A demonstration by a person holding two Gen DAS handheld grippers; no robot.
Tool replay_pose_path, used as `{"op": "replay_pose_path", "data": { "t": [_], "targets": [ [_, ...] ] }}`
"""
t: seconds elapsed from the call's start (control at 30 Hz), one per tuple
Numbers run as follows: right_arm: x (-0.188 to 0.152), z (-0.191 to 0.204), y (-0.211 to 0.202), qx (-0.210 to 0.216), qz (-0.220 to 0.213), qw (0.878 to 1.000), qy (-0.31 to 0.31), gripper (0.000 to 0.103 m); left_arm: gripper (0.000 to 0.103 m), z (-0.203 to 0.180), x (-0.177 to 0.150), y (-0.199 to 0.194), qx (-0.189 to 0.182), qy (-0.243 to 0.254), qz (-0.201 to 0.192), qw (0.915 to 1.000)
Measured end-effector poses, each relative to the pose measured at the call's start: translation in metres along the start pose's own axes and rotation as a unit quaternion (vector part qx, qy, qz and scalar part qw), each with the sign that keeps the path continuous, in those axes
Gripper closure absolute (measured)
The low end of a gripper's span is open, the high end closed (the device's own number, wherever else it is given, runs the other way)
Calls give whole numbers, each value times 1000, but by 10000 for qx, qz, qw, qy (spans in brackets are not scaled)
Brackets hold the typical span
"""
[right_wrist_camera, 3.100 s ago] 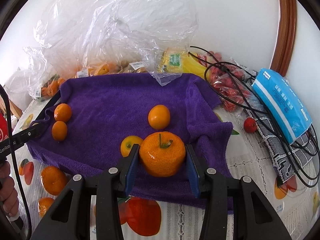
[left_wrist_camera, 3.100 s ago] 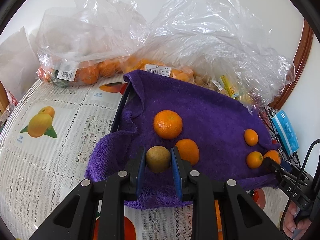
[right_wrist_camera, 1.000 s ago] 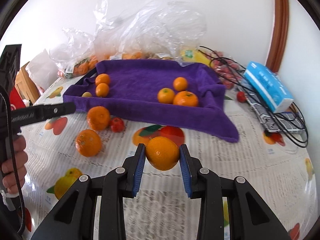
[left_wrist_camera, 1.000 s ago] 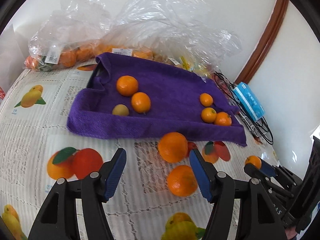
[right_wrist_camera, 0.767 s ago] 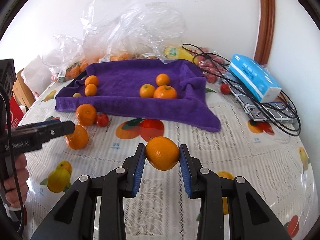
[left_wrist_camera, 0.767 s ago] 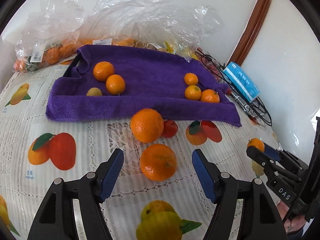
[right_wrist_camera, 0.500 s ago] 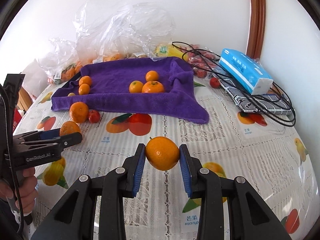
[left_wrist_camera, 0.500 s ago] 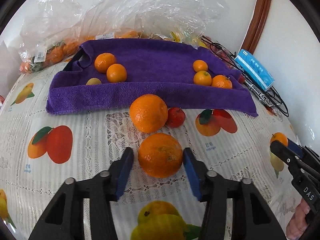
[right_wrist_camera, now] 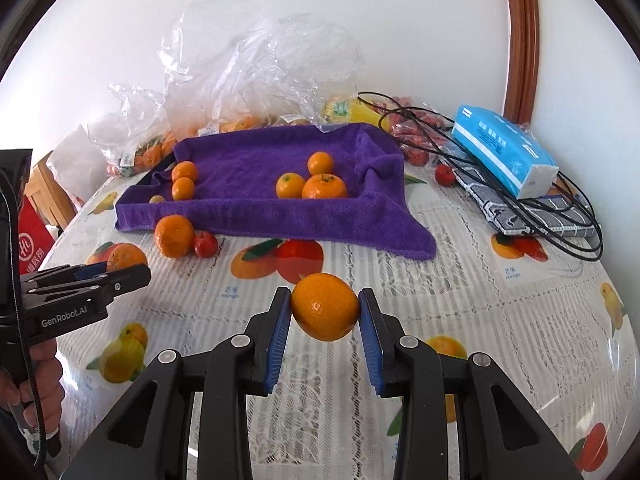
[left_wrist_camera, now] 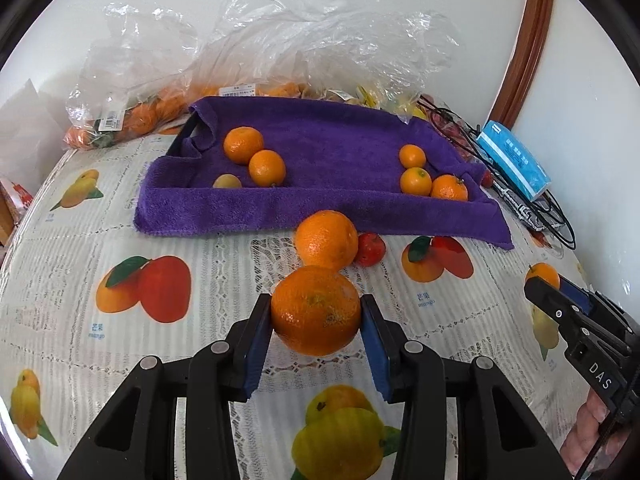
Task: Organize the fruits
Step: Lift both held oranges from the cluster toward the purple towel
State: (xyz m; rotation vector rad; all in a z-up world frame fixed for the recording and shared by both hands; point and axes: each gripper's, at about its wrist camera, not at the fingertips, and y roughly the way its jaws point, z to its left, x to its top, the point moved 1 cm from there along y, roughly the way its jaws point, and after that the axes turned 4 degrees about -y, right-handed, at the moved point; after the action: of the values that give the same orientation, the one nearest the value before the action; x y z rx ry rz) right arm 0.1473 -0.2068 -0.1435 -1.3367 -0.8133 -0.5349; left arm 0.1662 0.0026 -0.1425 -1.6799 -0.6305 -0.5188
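Left gripper (left_wrist_camera: 316, 322) clamped on a large orange (left_wrist_camera: 316, 310) low over the counter (left_wrist_camera: 200, 344), pads pressed to both flanks; right gripper (right_wrist_camera: 325, 316) clamped on a smaller mandarin (right_wrist_camera: 325, 306), held clear above the printed cloth. Grip on the large orange sat near its widest part on a rounded, dimpled skin: likely to squirt forward out of the pads if lifted fast or tilted. Second loose orange (left_wrist_camera: 326, 239) just beyond it, apparently touching, with a small red fruit (left_wrist_camera: 370, 249) beside; probably nudged and set rolling toward the counter edge on a careless pull-away. Purple towel tray (left_wrist_camera: 280, 204) raised at its front lip; low carry could catch the lip and drag the towel, disturbing the six fruits inside. Left wrist view alone gave the pad contact on the large orange and the tight gap to its neighbour. Right wrist view alone gave the left gripper from the side, a hand (right_wrist_camera: 36, 376) on its handle, plus tissue pack (right_wrist_camera: 504, 152) and cables (right_wrist_camera: 540, 216) at far right.
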Motion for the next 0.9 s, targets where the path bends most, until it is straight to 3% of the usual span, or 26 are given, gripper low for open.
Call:
{"op": "replay_pose_path", "data": {
  "t": [0.23, 0.57, 0.9],
  "targets": [
    [25, 11, 3, 60, -185, 9998, -71, 69, 62, 21, 11, -11, 26, -287, -100, 9995],
    [47, 28, 12, 344, -55, 9989, -312, 69, 62, 34, 13, -15, 207, -299, -20, 9993],
    [62, 30, 3, 200, -231, 9992, -268, 69, 62, 44, 30, -20, -37, -466, -211, 9987]
  ]
}}
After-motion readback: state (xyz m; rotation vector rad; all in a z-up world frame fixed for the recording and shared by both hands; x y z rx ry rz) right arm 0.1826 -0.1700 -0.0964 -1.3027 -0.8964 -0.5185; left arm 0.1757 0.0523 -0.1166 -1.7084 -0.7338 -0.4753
